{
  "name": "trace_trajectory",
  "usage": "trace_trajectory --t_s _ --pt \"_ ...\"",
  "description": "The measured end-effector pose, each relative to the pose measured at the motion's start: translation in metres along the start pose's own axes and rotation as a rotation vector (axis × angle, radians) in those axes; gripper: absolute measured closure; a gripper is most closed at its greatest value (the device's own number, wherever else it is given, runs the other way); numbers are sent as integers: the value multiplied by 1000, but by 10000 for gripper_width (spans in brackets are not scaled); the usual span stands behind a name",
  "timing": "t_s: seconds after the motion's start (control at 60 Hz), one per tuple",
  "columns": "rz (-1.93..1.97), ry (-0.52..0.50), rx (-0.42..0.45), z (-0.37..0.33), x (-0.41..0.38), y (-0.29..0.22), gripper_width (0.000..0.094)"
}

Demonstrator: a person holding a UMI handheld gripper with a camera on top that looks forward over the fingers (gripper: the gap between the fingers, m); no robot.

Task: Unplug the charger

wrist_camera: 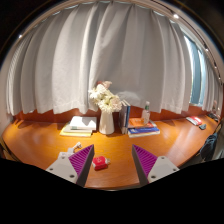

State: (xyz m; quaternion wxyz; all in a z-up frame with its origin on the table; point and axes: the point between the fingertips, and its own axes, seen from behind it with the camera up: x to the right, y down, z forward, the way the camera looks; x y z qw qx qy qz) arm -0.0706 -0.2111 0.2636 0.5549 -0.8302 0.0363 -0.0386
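Note:
My gripper (112, 163) is open, its two purple-padded fingers (82, 160) spread wide over a wooden table (120, 148). A small red and white object (100, 162), possibly the charger, lies on the table between the fingers, close to the left one, with a clear gap to the right finger. Neither finger presses on it. I cannot make out a cable or a socket.
A white vase with pale flowers (106, 108) stands at the table's middle back. An open book (78, 126) lies left of it. A stack of books (141, 128) and a small bottle (146, 114) stand to its right. Grey curtains (110, 55) hang behind.

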Motion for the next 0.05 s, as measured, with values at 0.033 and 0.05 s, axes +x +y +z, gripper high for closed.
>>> trace_trajectory --t_s 0.033,0.05 --pt "1 3 0 0 1 0 190" --pt "2 5 -2 1 1 1 189"
